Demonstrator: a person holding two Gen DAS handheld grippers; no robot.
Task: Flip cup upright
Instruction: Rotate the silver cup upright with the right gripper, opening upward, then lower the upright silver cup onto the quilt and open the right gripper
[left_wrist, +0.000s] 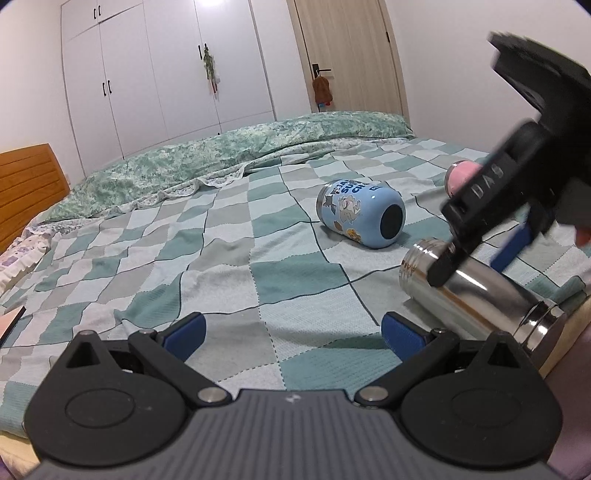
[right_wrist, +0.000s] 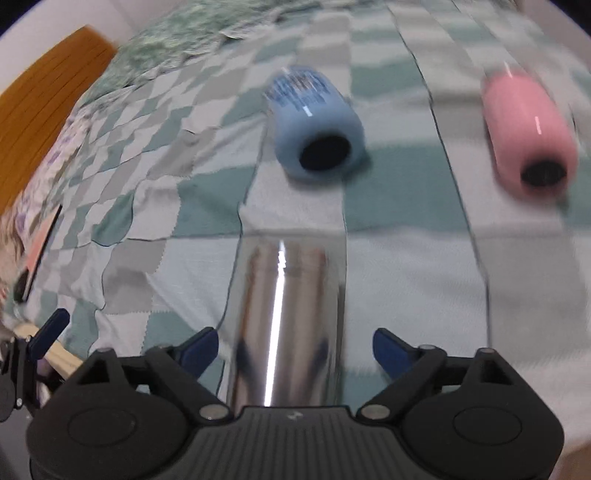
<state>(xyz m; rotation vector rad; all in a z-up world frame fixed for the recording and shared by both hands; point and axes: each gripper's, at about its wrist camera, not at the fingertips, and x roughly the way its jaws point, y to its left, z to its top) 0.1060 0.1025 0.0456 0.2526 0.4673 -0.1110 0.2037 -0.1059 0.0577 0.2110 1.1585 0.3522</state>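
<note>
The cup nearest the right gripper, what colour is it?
Shiny silver metal cup, lying on its side; the right wrist view shows it best.

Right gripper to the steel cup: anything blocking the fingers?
Nothing visible. The shiny stainless-steel cup lies on its side on the checked bedspread, its body already between the open right gripper fingers. The blue cartoon cup and pink cup lie farther away, apart from it.

A home bedroom: a bed (left_wrist: 229, 236) with checked cover, a wooden headboard (left_wrist: 26, 184), white wardrobe (left_wrist: 166, 74) and a door (left_wrist: 343, 55).
</note>
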